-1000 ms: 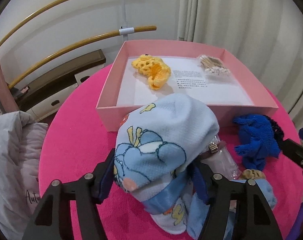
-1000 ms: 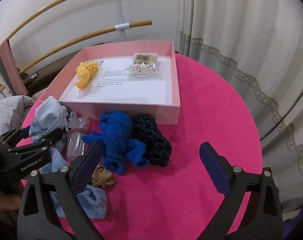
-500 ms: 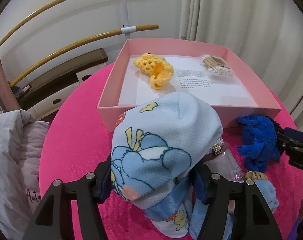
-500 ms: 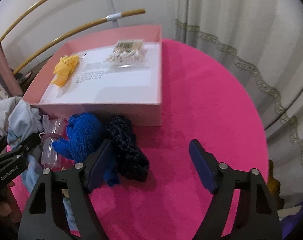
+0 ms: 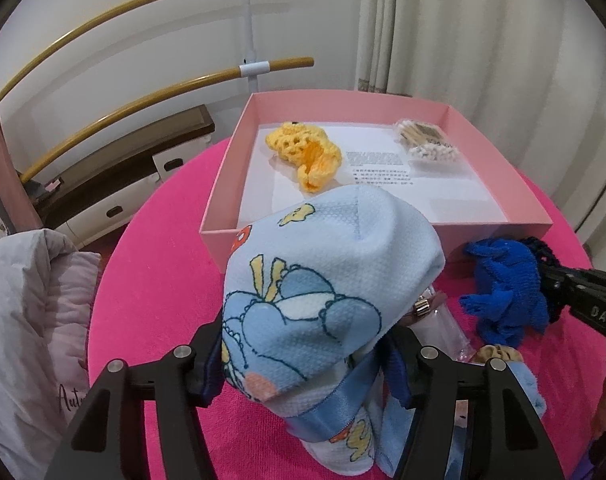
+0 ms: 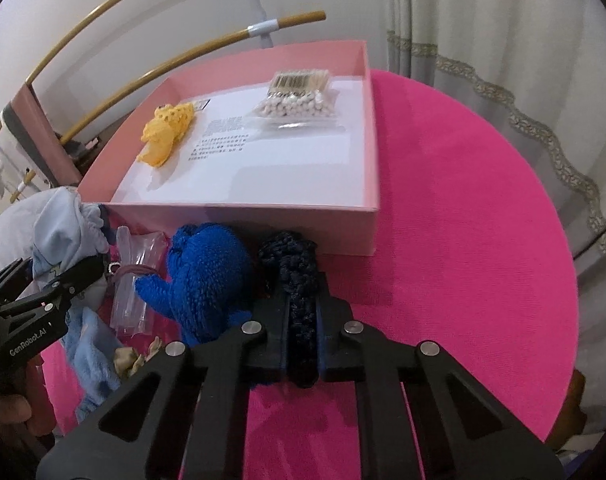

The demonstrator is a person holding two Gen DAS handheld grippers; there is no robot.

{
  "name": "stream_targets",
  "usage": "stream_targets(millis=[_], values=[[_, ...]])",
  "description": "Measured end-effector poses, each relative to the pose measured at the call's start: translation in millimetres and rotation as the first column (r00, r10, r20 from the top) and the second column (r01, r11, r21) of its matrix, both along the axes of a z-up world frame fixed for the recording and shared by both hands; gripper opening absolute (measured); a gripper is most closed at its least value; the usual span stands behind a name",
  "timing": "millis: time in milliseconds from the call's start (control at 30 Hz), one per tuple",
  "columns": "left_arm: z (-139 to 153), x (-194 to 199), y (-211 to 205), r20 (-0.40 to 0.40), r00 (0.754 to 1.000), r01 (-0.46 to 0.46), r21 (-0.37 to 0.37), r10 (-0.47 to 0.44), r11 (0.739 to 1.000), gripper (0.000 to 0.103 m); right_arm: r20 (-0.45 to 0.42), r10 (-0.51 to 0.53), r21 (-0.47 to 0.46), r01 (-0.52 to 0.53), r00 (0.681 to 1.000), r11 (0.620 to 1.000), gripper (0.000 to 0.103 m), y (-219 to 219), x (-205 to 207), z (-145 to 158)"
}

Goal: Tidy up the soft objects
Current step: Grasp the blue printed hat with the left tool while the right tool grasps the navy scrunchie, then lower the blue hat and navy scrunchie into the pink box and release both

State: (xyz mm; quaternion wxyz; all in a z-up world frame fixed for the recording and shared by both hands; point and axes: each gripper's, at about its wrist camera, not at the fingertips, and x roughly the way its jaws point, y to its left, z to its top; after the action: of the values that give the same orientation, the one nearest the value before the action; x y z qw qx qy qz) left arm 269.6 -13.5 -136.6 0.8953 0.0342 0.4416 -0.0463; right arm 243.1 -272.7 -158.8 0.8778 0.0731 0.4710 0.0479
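On the left, the left gripper (image 5: 303, 360) keeps its fingers clamped on a pale blue printed cloth (image 5: 327, 292), held bunched above the pink tablecloth (image 5: 155, 292) just in front of the box; its grip looks the same as a second ago, the cloth only a little higher in the view.

The real change is on the right. A second ago the right gripper (image 6: 301, 344) stood wide open above the table; now its fingers have come together on the dark navy crochet piece (image 6: 293, 276), which is squeezed thin between the pads. That piece still lies on the tablecloth against the front wall of the pink box (image 6: 239, 224), touching the bright blue crochet toy (image 6: 207, 272) on its left. My reading is that both hands now have a soft item secured, so lifting each into the box is the likely next step.

Between the two grippers a clear plastic pouch (image 6: 137, 276) and a small tan fabric thing (image 6: 137, 358) lie on the table.

The box is a shallow, open, pink tray lined with a white printed sheet (image 5: 379, 184). Inside, from left to right, sit a yellow crochet piece (image 5: 303, 152) near the left wall and a clear packet of cotton swabs (image 5: 427, 146) toward the far right corner. The near half of its floor holds nothing.
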Motion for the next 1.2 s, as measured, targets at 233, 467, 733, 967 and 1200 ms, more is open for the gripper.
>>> stream_targets(millis=[233,467,733,967,1200], values=[[14.7,-11.5,2.5,0.021,1.000,0.002,-0.017,-0.002,1.000,0.058,0.038,-0.021,-0.005,0.021,0.999,1.000,0.009,-4.7,-11.8,19.1],[36.5,-23.5,6.9,0.054,0.999,0.001,-0.025,0.000,1.000,0.058,0.086,-0.013,-0.008,0.014,0.996,1.000,0.009,1.5,-16.9,43.3],[91.8,-27.7,13.9,0.155,0.988,0.015,-0.051,-0.007,0.999,0.058,0.190,0.018,-0.028,-0.013,0.982,1.000,0.009,10.3,-0.8,96.1],[117.5,3.0,5.2,0.177,0.984,0.037,-0.076,-0.023,0.996,0.058,0.209,0.033,-0.020,-0.030,0.977,0.999,0.009,20.5,44.7,119.3],[121.1,35.3,-19.8,0.180,0.982,0.058,-0.046,-0.049,0.997,0.058,0.147,0.016,-0.008,-0.015,0.989,1.000,0.010,20.6,84.2,108.5]])
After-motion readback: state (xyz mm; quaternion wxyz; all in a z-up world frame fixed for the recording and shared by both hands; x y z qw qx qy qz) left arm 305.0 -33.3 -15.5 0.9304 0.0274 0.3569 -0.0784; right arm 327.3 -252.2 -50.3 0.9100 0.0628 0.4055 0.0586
